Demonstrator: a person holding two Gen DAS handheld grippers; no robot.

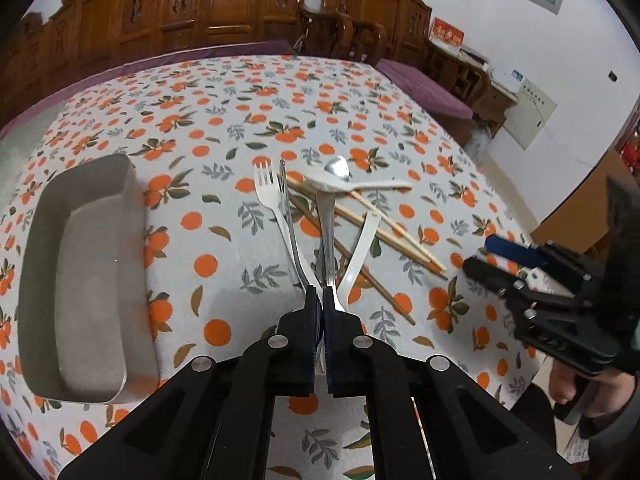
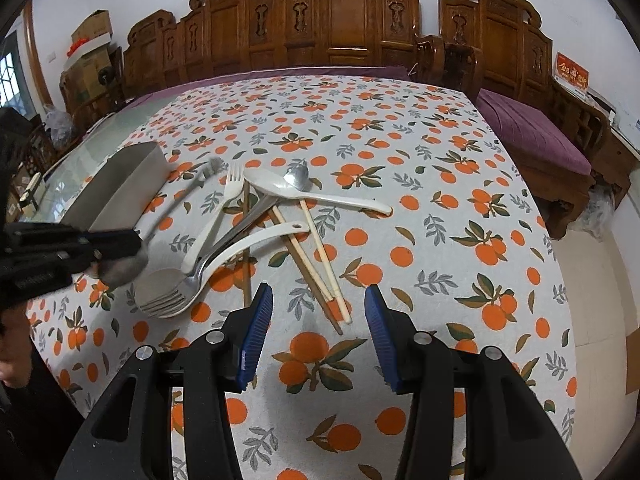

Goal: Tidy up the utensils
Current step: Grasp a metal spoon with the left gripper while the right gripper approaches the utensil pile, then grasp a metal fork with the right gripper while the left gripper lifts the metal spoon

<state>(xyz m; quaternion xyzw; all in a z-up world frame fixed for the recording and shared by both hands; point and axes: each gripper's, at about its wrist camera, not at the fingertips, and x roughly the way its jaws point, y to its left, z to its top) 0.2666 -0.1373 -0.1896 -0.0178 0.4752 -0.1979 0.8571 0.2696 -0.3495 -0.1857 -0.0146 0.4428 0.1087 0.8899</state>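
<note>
Carved brown wooden benches [image 2: 352, 24] back the orange-print tabletop [image 2: 400, 200]. Left gripper [image 1: 318, 296] is clamped on a metal fork handle [image 1: 298, 256]; right gripper [image 2: 318, 320] is half-open, empty. Grey rectangular tray [image 1: 80, 280] sits left of the utensil pile.

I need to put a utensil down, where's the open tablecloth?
Free: the orange-print tablecloth right of the chopsticks, and beyond the white plastic spoon. Crowded: the utensil pile beside the grey metal tray.
</note>
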